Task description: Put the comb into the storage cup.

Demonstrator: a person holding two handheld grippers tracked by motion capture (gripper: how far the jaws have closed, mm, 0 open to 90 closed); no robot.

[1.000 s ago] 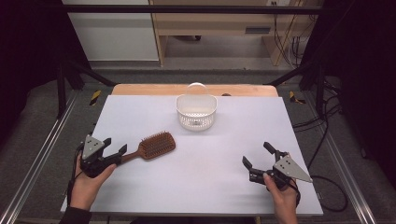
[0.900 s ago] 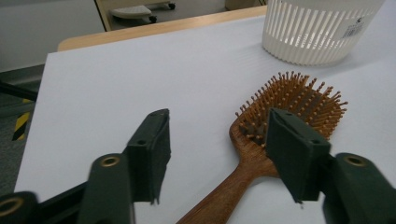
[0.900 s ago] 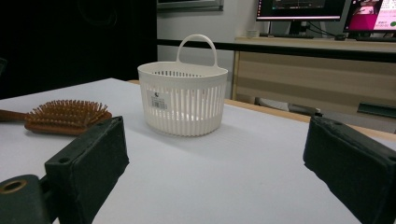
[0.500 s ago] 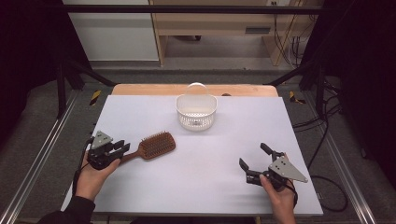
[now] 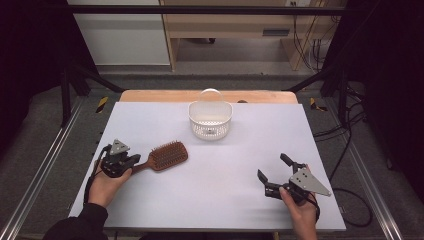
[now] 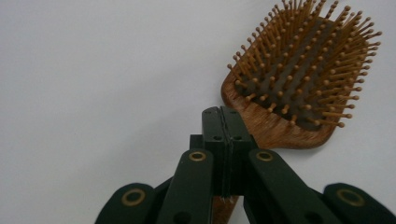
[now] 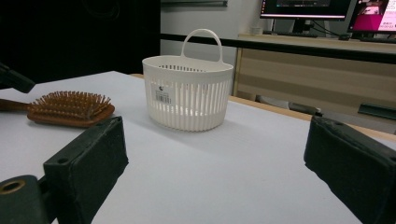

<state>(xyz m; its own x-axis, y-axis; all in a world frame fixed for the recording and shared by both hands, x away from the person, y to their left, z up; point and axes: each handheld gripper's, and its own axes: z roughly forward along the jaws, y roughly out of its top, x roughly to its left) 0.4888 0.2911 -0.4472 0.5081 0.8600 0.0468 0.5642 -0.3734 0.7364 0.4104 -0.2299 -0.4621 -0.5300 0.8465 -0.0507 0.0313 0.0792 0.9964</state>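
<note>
A wooden paddle hairbrush lies bristles up at the left of the white table. My left gripper sits over its handle, and its jaws have just been closing. In the left gripper view they meet at the brush's neck, with the handle running in under them and the brush head just beyond. My right gripper rests at the front right, open with nothing between its jaws. Seen from the right gripper, the hairbrush lies far off to the left.
A white slatted basket with a handle stands at the back middle of the table; it is also ahead in the right gripper view as the basket. Bare table surface lies between the two hands. Metal rails run along both sides.
My left gripper has moved a little toward the brush and down onto its handle, and its jaws have come together. The right gripper has stayed where it was.
</note>
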